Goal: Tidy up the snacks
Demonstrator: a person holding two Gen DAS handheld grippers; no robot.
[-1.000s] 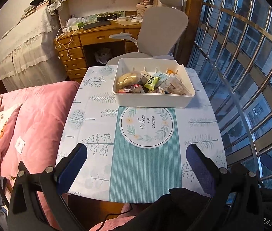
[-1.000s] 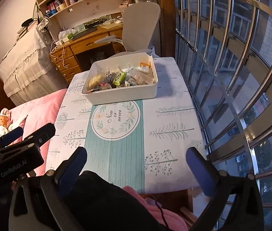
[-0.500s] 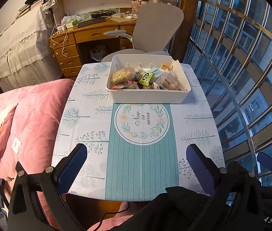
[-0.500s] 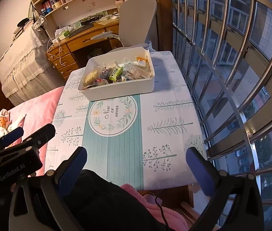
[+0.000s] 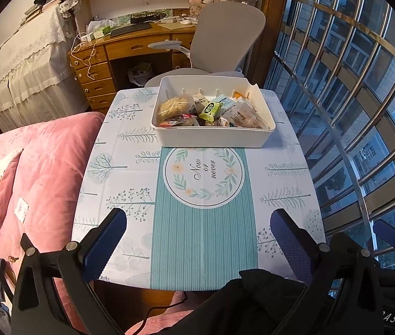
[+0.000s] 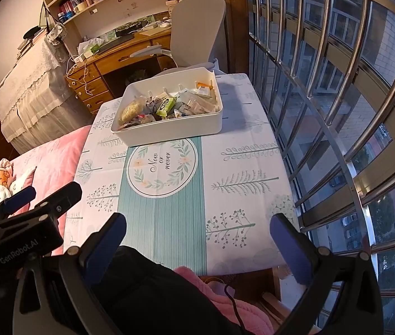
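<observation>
Your snacks sit in the white bin (image 5: pixel 211 136) at the far end of the table (image 5: pixel 119 173), its near wall touching the top of the round "Now or never" emblem (image 5: pixel 203 177) printed on the cloth. Inside, a round pale bun in clear wrap (image 5: pixel 173 106) lies at the left, a small green packet (image 5: pixel 210 110) sits near the middle, and clear and whitish wrappers (image 5: pixel 243 114) pile toward the right (what they hold is too small to read). A red-trimmed packet (image 5: pixel 182 120) lies against the near wall below the bun.

Your left gripper (image 5: pixel 197 240) hangs over the near edge of the table, its blue-padded fingers (image 5: pixel 105 240) spread wide apart with nothing between them. Your right gripper (image 6: pixel 197 240) is likewise spread wide and empty, held over the near right part of the cloth; from its camera you can see the left tool's black body (image 6: pixel 27 223) just beside it at the left.

Beyond the bin stands a grey office chair (image 5: pixel 225 36) at a wooden desk (image 5: pixel 130 47). A pink quilt (image 5: pixel 41 167) lies along the table's left side, and a barred window (image 5: pixel 359 89) runs along its right.
</observation>
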